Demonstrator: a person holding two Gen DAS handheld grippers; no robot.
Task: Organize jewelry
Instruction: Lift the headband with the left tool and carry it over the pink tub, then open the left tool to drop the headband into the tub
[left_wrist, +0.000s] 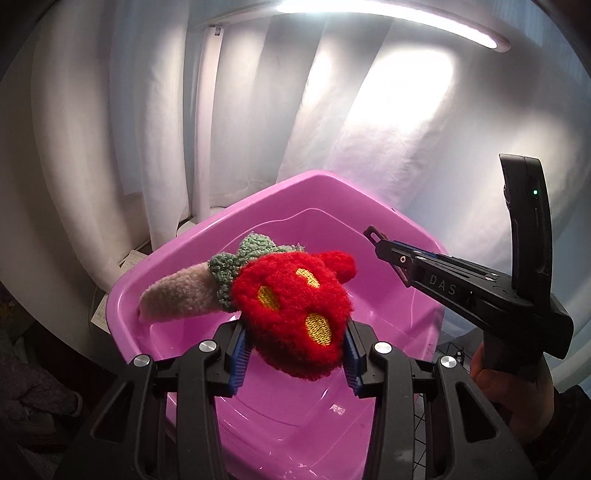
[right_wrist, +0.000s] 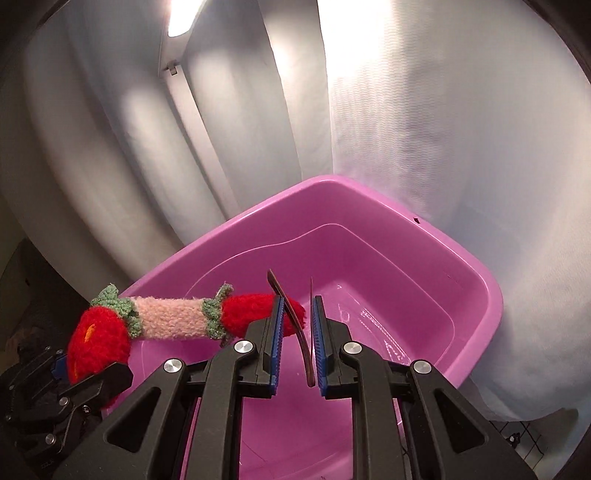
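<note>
A knitted hair clip (left_wrist: 291, 314) with red strawberry ends, green leaves and a pink middle hangs over a pink plastic tub (left_wrist: 314, 417). My left gripper (left_wrist: 293, 354) is shut on one red strawberry end. In the right wrist view the clip (right_wrist: 173, 317) stretches left to right above the tub (right_wrist: 424, 288). My right gripper (right_wrist: 297, 343) is open; a thin dark clip blade (right_wrist: 295, 325) stands between its blue pads (right_wrist: 321, 354), and the other red end lies by its left pad. The right gripper (left_wrist: 380, 247) also shows in the left wrist view, over the tub's right rim.
White curtain cloth (left_wrist: 258, 110) hangs behind the tub. A light bar (left_wrist: 388, 18) glows overhead. A hand (left_wrist: 513, 384) holds the right gripper's handle at the right edge. A dark grid surface (right_wrist: 524, 439) shows at the lower right.
</note>
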